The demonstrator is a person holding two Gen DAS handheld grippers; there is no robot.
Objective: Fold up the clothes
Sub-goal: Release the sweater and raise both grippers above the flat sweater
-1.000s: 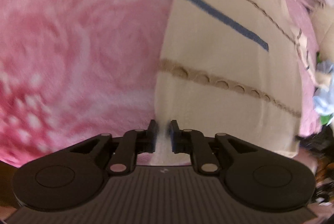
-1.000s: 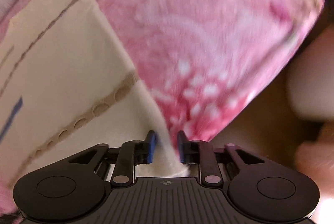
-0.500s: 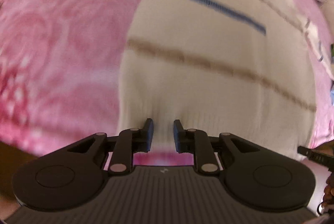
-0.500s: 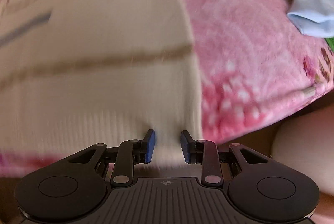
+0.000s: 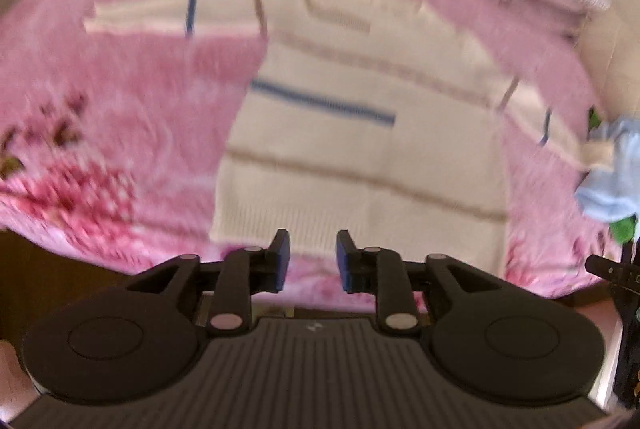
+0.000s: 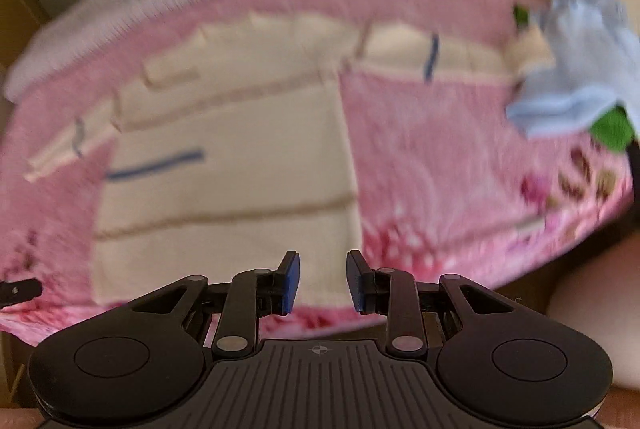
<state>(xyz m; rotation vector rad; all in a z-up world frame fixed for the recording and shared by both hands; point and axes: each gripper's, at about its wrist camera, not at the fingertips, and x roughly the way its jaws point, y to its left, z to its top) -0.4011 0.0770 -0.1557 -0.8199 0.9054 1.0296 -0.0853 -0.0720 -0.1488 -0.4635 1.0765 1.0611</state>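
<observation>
Left gripper (image 5: pixel 309 259) hung above sweater hem, jaws just opening, gap clear, nothing between pads. Right gripper (image 6: pixel 322 283) likewise parted, empty, over hem's other corner. Cream sweater (image 5: pixel 360 149) with blue and tan stripes lay flat on pink blanket (image 5: pixel 120 109), sleeves spread sideways. Light blue garment (image 6: pixel 572 77) bunched at blanket edge, touching one sleeve cuff, green cloth (image 6: pixel 612 129) under it. Both views blurred.

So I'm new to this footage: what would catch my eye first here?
The cream sweater with blue and tan stripes, spread flat, sleeves out, across a pink blanket. A light blue garment is bunched by its right sleeve. Both grippers, left and right, hover open and empty above the hem.
</observation>
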